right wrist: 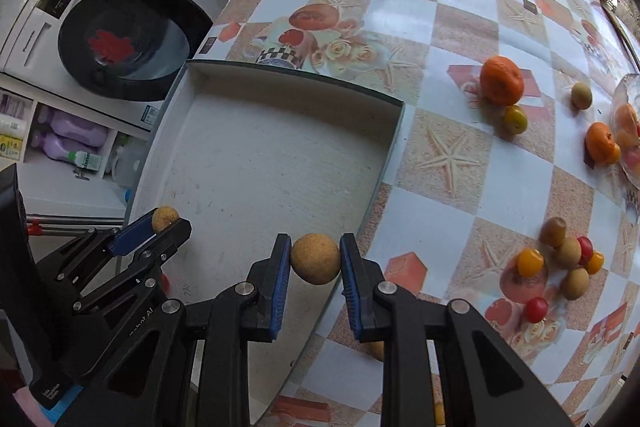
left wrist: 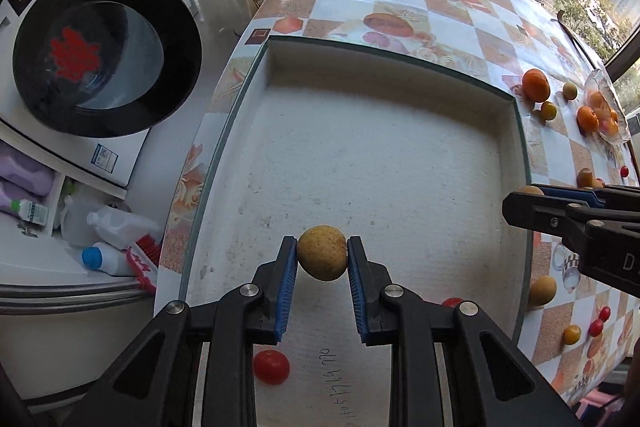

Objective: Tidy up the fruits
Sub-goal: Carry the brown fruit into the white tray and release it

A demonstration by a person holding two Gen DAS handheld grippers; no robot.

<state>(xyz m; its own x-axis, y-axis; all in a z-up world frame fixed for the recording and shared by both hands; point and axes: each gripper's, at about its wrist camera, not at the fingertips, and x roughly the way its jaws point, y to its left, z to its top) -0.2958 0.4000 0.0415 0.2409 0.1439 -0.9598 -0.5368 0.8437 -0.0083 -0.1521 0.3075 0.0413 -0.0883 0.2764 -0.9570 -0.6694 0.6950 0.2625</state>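
Observation:
My left gripper (left wrist: 322, 246) is shut on a tan round fruit (left wrist: 322, 263) and hangs over the white foam tray (left wrist: 384, 53). A red cherry tomato (left wrist: 271, 367) lies on the tray floor below it. My right gripper (right wrist: 315, 245) is shut on a second tan fruit (right wrist: 315, 263), above the tray's (right wrist: 296, 73) right rim. The right wrist view shows the left gripper (right wrist: 170, 223) at lower left with its fruit (right wrist: 164, 218). Loose on the checked tablecloth are an orange (right wrist: 501, 81) and a cluster of small tomatoes and tan fruits (right wrist: 568, 259).
A glass bowl (left wrist: 606, 107) with oranges stands at the table's far right edge. To the left of the table stand a washing machine (left wrist: 104, 51) with a dark round door and a shelf of bottles (left wrist: 116, 227). The tray lies along the table's left edge.

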